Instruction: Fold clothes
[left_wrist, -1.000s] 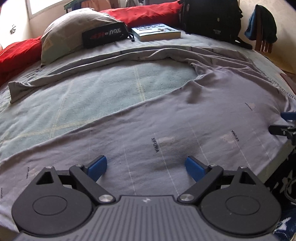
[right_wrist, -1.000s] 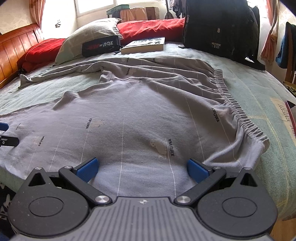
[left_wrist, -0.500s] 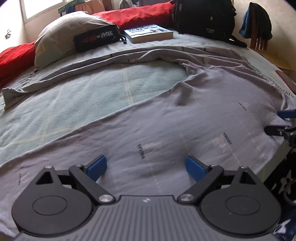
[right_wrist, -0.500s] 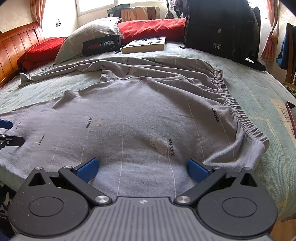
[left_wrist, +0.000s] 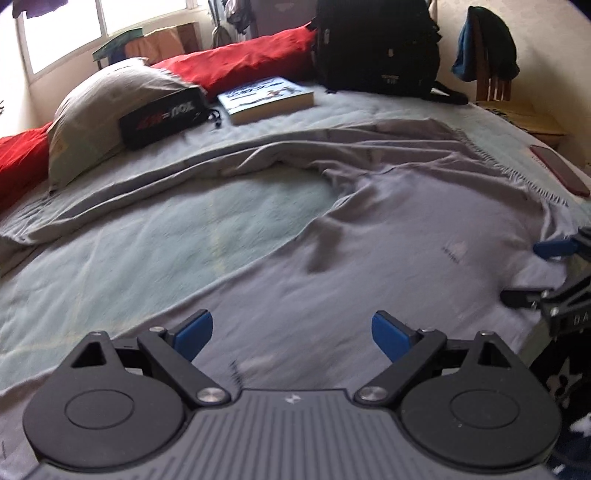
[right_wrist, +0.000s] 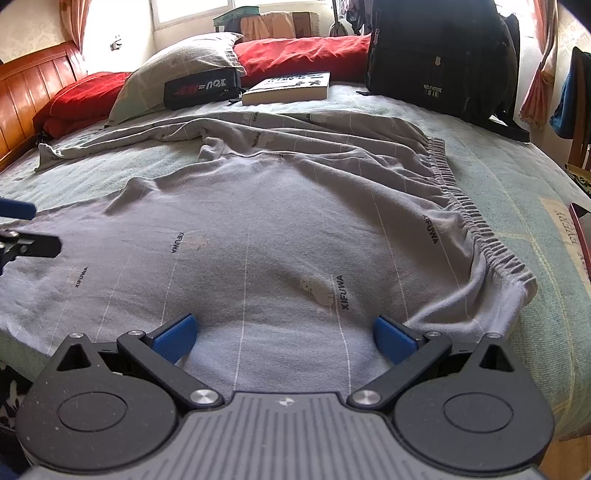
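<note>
Both the left gripper and right gripper hang spread wide, holding nothing, over the near leg of the grey printed cotton trousers. The trousers lie unfolded across the green bed, legs toward frame left, elastic waistband right, nearer the right gripper.

Grey trousers lie spread across the bed, waistband toward its right edge. The right gripper hangs over them at the near edge, its 2 fingers wide apart. The left gripper shows at the left edge.
</note>
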